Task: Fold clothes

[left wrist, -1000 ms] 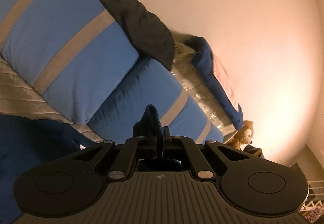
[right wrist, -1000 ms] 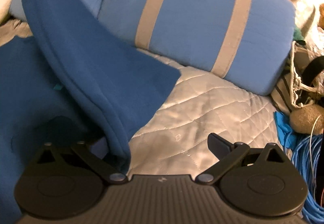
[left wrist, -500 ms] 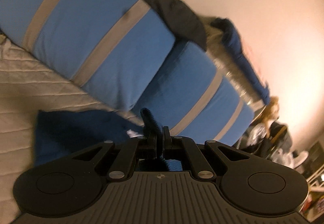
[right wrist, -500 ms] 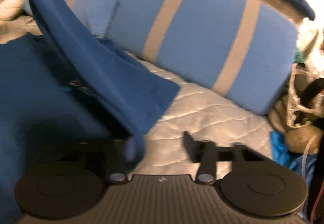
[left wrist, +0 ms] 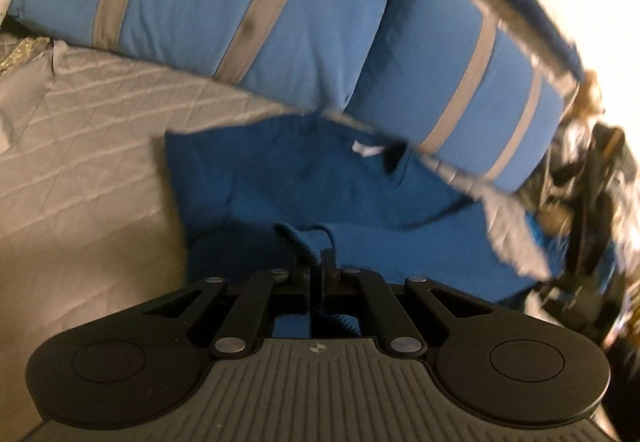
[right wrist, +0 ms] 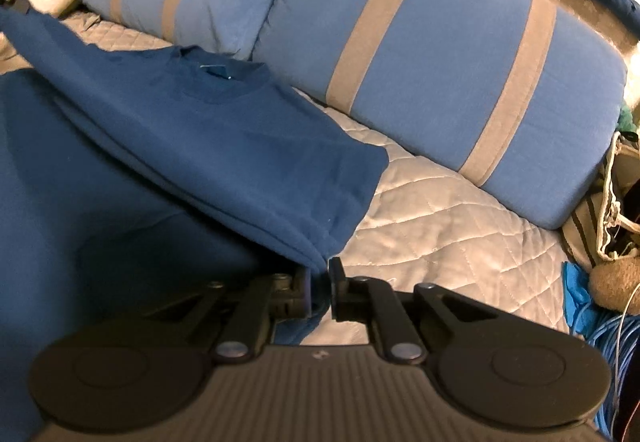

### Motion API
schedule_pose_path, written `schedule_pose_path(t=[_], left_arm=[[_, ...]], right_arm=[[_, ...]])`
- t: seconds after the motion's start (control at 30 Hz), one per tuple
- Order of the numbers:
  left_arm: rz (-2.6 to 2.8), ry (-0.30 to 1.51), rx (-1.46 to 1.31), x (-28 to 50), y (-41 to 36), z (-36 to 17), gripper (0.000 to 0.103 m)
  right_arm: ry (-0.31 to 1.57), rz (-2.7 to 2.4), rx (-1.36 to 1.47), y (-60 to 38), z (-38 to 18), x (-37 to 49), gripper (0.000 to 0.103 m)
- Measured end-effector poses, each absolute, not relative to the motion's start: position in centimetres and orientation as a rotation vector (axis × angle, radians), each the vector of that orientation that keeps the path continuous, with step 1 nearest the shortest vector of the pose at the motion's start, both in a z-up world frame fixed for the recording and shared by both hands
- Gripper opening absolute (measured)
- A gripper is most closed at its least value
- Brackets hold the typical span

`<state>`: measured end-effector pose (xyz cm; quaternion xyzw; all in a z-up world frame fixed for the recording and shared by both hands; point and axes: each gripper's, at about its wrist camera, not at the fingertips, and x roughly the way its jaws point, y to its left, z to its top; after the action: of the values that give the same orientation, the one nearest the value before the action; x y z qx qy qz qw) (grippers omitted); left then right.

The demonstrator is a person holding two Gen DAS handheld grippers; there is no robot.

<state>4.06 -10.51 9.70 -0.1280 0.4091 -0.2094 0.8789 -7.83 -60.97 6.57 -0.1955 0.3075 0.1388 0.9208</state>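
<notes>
Shirt [right wrist: 208,130] — blue, held by both grippers, spread over the quilt [right wrist: 440,218] below two striped pillows [right wrist: 440,54].

Left gripper [left wrist: 319,270]: fingers pressed together on a bunched edge of the cloth, which pokes up toward 11 o'clock from the tips. Right gripper [right wrist: 320,278]: fingers nearly together, clamped on a folded hem corner; from there the fabric runs taut toward 10 o'clock, collar and tag showing at about 11. In the left view the shirt [left wrist: 304,182] lies flat on the quilt [left wrist: 80,170], neck toward the pillows [left wrist: 224,2] at 12. Handling, as judged: light, limp knit, no stiffness; it sags and creases between holds, and should drape wherever released. Best taken at hems and seams, where layers double up and pinch firmly; single-layer pinches may slip.
</notes>
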Motion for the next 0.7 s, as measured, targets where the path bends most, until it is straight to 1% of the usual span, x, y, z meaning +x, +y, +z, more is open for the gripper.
schedule_pose_path(t=[0.27,0.47,0.57,0.6,0.63,0.7], left_arm=[[-0.438,0.870,-0.221,2.3,-10.0,7.9,0.005],[-0.441,0.878,-0.192,0.9,-9.7,6.7,0.005],[-0.432,0.884,-0.164,0.6,-10.0,6.3,0.005],[-0.428,0.886,-0.154,0.6,-10.1,6.2,0.005],[-0.426,0.886,-0.145,0.6,-10.2,6.1,0.005],[-0.419,0.889,-0.136,0.7,-10.3,6.0,0.005]], right_arm=[[0.643,0.282,-0.436,-60.2,6.3,-8.1,0.013],[0.662,0.270,-0.433,-60.6,6.1,-8.2,0.021],[0.672,0.275,-0.436,-60.6,5.9,-8.3,0.023],[0.675,0.277,-0.444,-60.6,5.9,-8.4,0.025],[0.676,0.278,-0.453,-60.5,5.8,-8.5,0.031],[0.677,0.271,-0.467,-60.6,5.6,-8.7,0.034]])
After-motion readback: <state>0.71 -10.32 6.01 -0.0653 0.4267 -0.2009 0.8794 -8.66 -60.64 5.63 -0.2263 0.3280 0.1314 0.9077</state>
